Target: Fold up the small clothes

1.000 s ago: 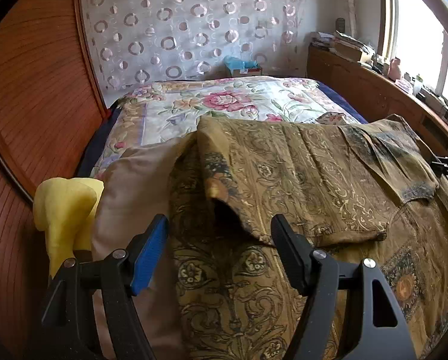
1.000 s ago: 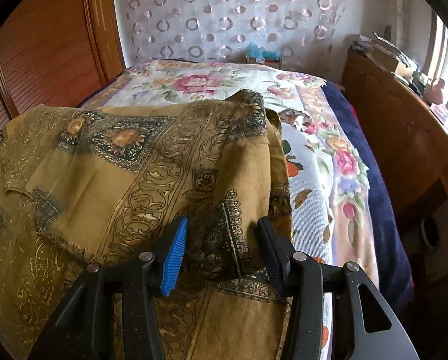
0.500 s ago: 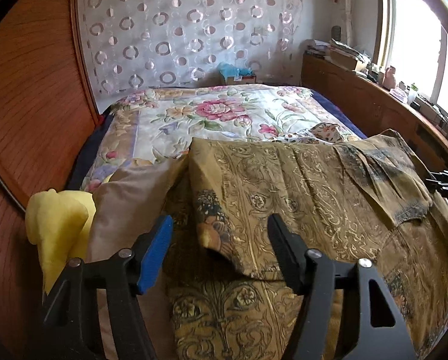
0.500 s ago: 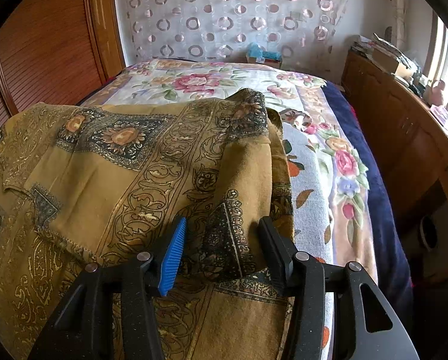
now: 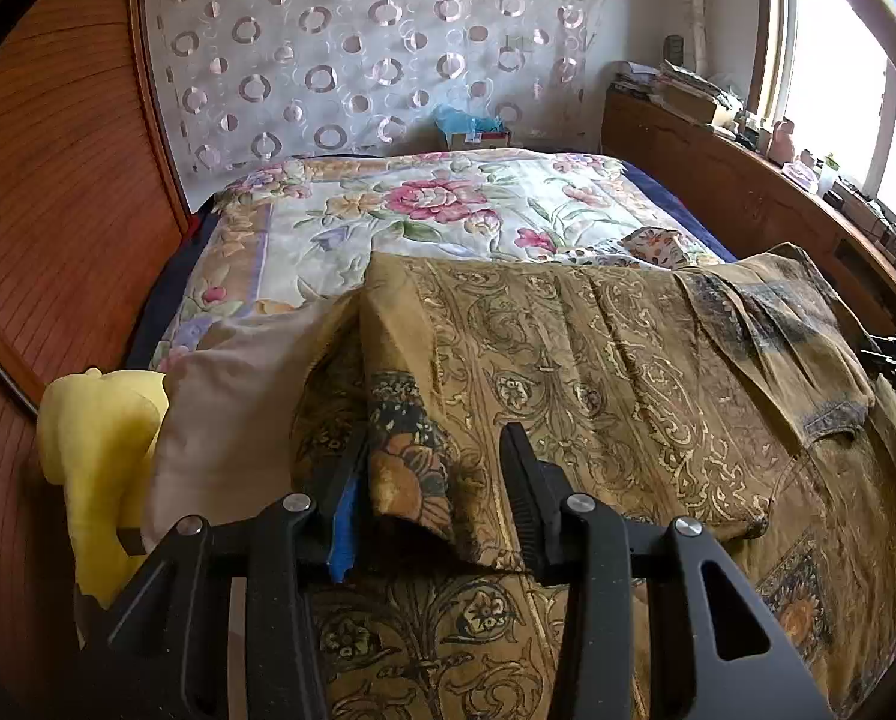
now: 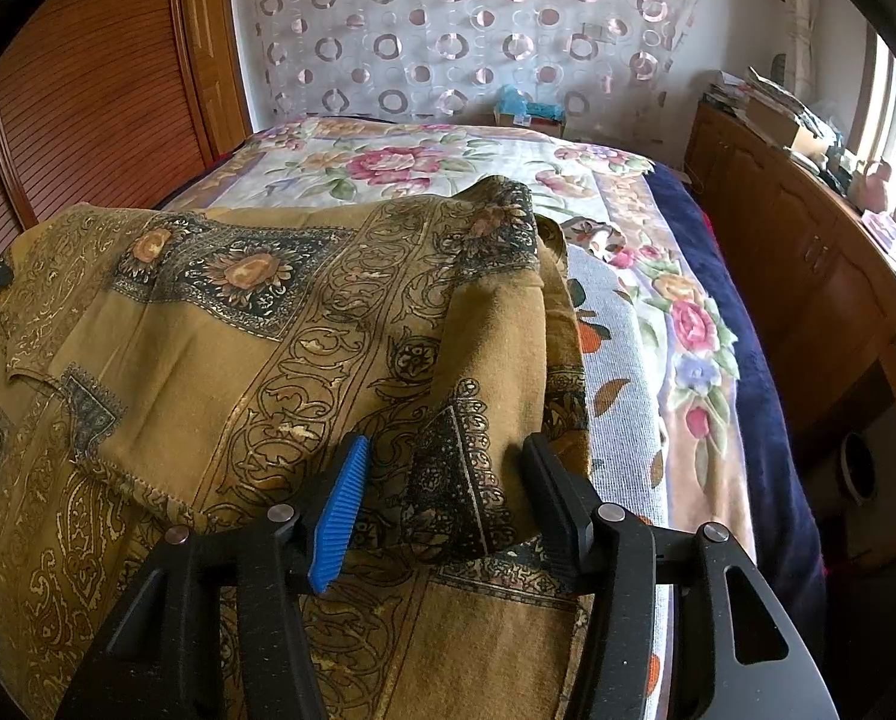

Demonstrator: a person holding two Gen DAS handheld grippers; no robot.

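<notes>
A mustard-gold patterned garment point(image 5: 598, 372) lies spread over the near part of the bed, its top layer folded across itself; it also fills the right wrist view point(image 6: 255, 348). My left gripper point(image 5: 432, 495) is open, with the garment's folded left corner lying between its jaws. My right gripper point(image 6: 444, 492) is open, with the garment's bunched right edge lying between its jaws. The right gripper's tip shows at the far right of the left wrist view point(image 5: 895, 354).
A floral bedspread point(image 5: 423, 210) covers the bed beyond the garment. A beige cloth point(image 5: 231, 396) and a yellow item point(image 5: 96, 432) lie at the left. A wooden wardrobe point(image 5: 57, 192) stands left, a wooden cabinet point(image 6: 808, 276) right, a dark blue blanket edge point(image 6: 754, 372) beside it.
The left gripper's jaws have narrowed around the garment's folded corner and the view has shifted back slightly. The right gripper has barely moved.
</notes>
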